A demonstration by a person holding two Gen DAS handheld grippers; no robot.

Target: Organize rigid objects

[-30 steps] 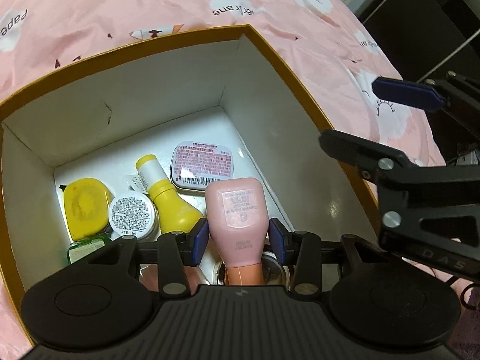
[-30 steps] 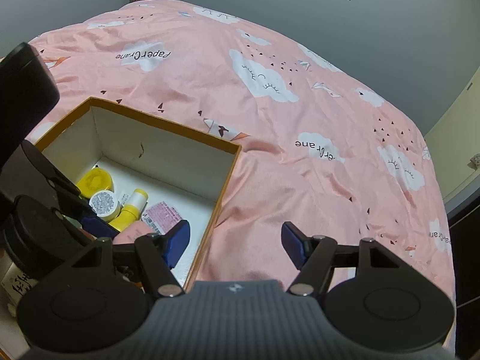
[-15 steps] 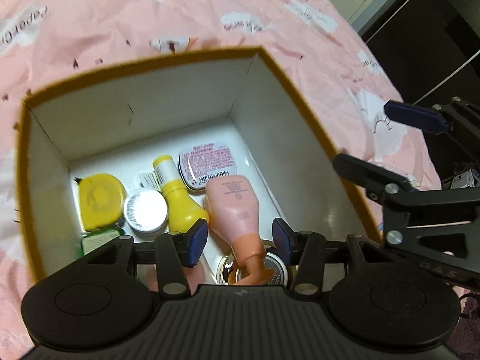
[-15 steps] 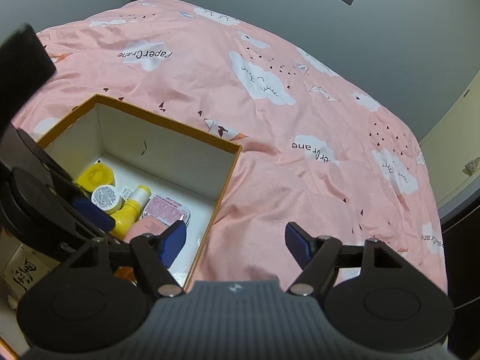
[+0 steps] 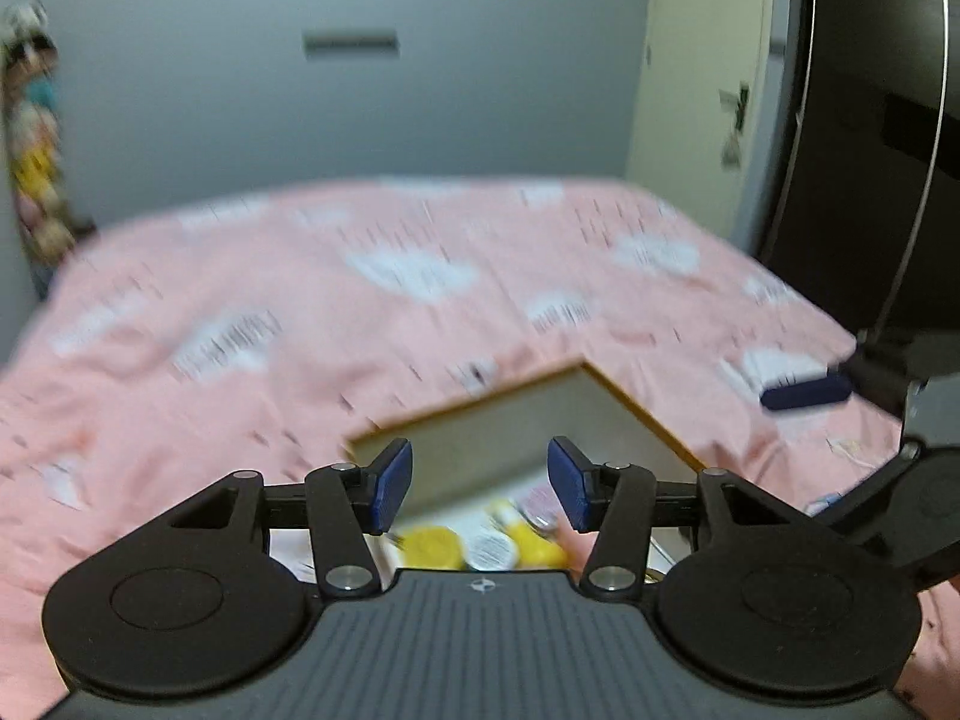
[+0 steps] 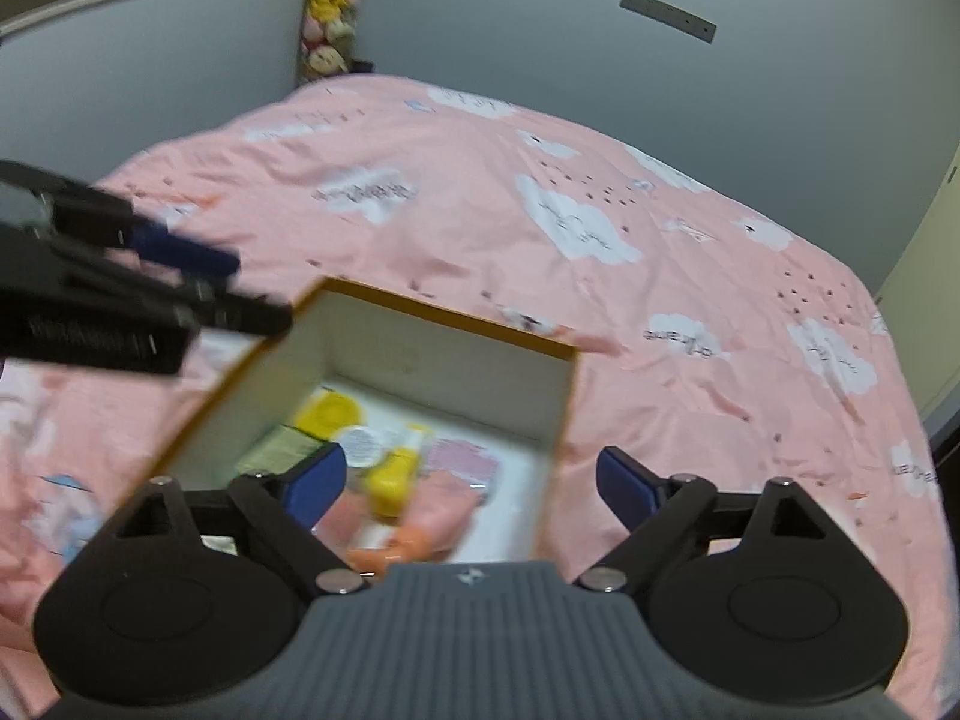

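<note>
An orange-rimmed white box [image 6: 420, 312] sits on the pink bed. Inside lie a pink bottle [image 6: 441, 513], a yellow bottle [image 6: 393, 471], a yellow round case [image 6: 327, 414], a small white jar [image 6: 363, 444] and a pink tin [image 6: 465, 459]. My right gripper [image 6: 471, 480] is open and empty above the box's near side. My left gripper [image 5: 480, 483] is open and empty, raised above the box [image 5: 630, 402]; it also shows at the left of the right wrist view [image 6: 180, 258]. Both views are motion-blurred.
The pink cloud-print duvet [image 6: 600, 228] covers the bed around the box. Stuffed toys [image 6: 327, 6] hang in the far corner. A dark wardrobe [image 5: 870, 120] stands at the right, with a door [image 5: 690, 90] beside it.
My left gripper let go of the pink bottle, which now lies in the box, then lifted and tilted up away from the box. My right gripper moved left over the box.
</note>
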